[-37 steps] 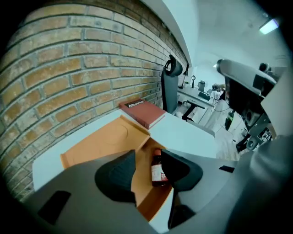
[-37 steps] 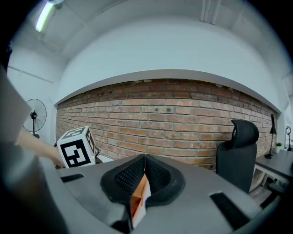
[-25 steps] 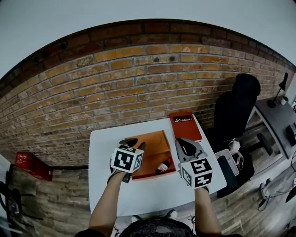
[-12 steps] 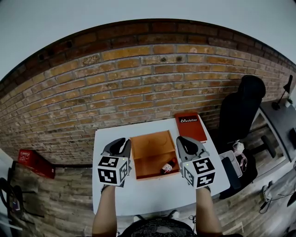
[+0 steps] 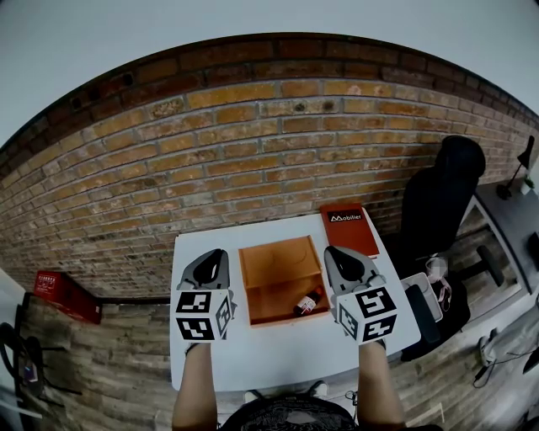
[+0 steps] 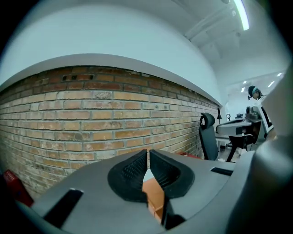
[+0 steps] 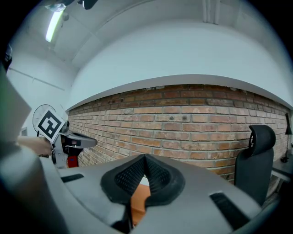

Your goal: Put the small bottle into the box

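A brick wall [image 5: 253, 151] stood behind the white desk [image 5: 278, 358]. The bottle [image 5: 308, 302] lay inside the open box [image 5: 271, 268] (task looked done); left hand-held gripper [image 5: 216, 252] had just closed empty, right hand-held gripper [image 5: 333, 251] was shut, empty too.

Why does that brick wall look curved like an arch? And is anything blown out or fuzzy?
Head view: the wide-angle lens bows the orange-brown brick wall into an arch. Left gripper view: the ceiling strip light glares white. Right gripper view: the near grey body of the right tool looks soft.
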`<control>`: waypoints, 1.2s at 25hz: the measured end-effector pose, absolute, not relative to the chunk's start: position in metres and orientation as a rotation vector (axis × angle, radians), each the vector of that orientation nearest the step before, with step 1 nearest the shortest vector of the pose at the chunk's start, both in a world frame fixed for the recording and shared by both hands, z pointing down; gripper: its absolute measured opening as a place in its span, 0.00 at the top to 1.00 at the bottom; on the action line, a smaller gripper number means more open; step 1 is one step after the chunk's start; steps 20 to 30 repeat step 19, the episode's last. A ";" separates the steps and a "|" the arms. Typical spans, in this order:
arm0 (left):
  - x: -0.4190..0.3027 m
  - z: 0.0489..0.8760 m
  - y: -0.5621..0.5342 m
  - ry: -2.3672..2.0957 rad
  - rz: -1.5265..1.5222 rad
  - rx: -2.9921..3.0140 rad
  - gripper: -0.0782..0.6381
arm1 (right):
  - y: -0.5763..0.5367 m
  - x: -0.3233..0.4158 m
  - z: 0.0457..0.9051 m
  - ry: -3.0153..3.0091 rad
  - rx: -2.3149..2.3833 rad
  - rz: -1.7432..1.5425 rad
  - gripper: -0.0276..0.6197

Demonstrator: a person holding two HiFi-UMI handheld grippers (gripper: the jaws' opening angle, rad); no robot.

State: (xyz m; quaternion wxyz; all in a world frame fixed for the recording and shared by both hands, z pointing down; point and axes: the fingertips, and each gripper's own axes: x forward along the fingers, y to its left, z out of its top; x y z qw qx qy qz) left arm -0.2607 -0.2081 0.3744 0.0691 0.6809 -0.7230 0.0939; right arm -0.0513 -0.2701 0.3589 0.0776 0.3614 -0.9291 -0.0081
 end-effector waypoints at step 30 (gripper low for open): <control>-0.254 0.383 -0.208 -2.171 0.316 2.043 0.86 | -0.268 -0.049 0.359 -2.783 1.076 -0.028 0.92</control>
